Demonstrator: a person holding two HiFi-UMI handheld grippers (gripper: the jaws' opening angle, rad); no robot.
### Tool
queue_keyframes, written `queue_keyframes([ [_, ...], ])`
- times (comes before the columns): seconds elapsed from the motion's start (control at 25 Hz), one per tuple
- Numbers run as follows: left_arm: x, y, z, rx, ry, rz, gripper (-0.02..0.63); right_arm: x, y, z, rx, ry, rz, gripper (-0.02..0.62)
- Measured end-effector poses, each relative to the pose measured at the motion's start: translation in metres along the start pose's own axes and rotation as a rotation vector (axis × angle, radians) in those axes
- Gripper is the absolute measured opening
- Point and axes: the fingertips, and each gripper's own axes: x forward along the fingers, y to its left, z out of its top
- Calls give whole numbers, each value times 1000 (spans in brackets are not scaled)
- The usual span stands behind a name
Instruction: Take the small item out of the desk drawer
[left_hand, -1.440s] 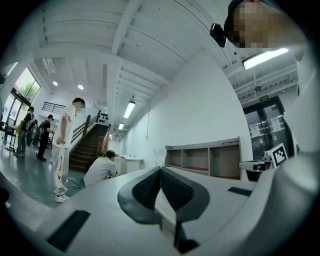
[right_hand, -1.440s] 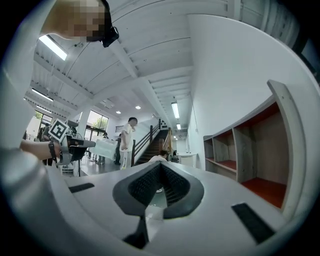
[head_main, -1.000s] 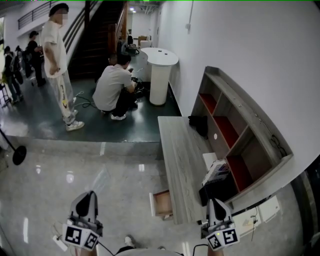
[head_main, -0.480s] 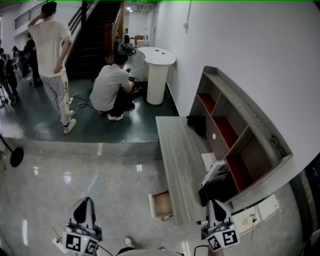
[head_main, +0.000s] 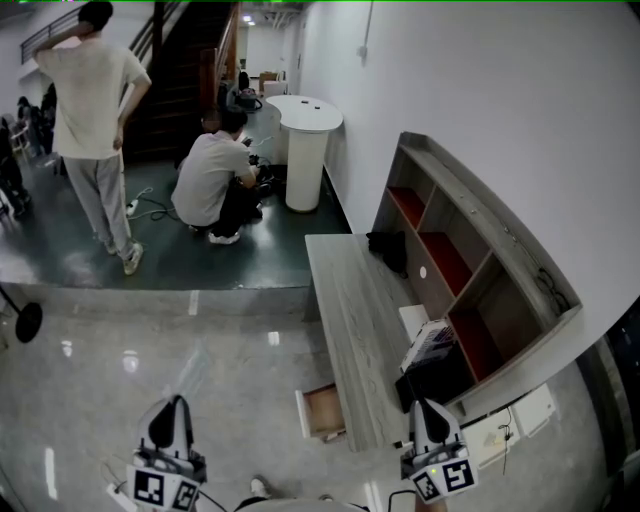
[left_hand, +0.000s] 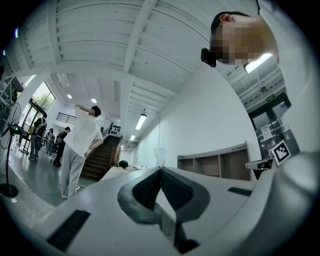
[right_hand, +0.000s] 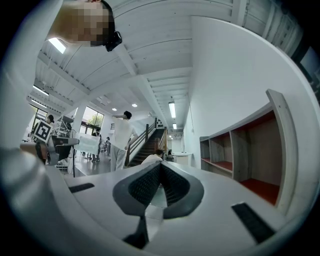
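Note:
A long grey wooden desk (head_main: 348, 310) runs along the wall at the right. Its small drawer (head_main: 322, 411) stands pulled out at the near end, showing a pale wooden inside; I cannot make out any small item in it. My left gripper (head_main: 170, 404) hangs over the shiny floor at the bottom left, well away from the drawer. Its jaws meet at the tips (left_hand: 160, 169) with nothing between them. My right gripper (head_main: 428, 404) is over the desk's near end, right of the drawer. It too is shut and empty (right_hand: 161, 164).
A shelf unit with red insides (head_main: 470, 270) sits on the desk, along with a black bag (head_main: 388, 248), a white box (head_main: 432, 342) and a black box (head_main: 440, 378). One person (head_main: 92, 110) stands and another (head_main: 208, 180) crouches beside a white round pedestal (head_main: 303, 150) farther off.
The standing person has raised an arm and shifted left in the picture, and the view has drifted slightly. Both grippers stay near the bottom edge, shut and empty.

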Motion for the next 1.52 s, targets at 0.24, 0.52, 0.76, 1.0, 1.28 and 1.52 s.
queue_keyframes([
  [0.24,-1,5,-3,-11,-3,-7,18,5,9,1,-10,-3,13,21],
  [0.52,-4,10,-6,-22,-1,-15,18,9,20,0,-15,0,27,21],
  [0.76,-11,14,-8,-26,7,-14,18,7,26,2,-46,-11,8,21],
  [1.0,-20,24,-7,-32,5,4,18,9,39,3,-43,-21,20,21],
  [1.28,-26,27,-9,-47,12,9,18,11,46,-1,-40,-13,41,21],
  [1.52,-30,25,-11,-45,12,9,18,8,46,-3,-42,-8,40,21],
])
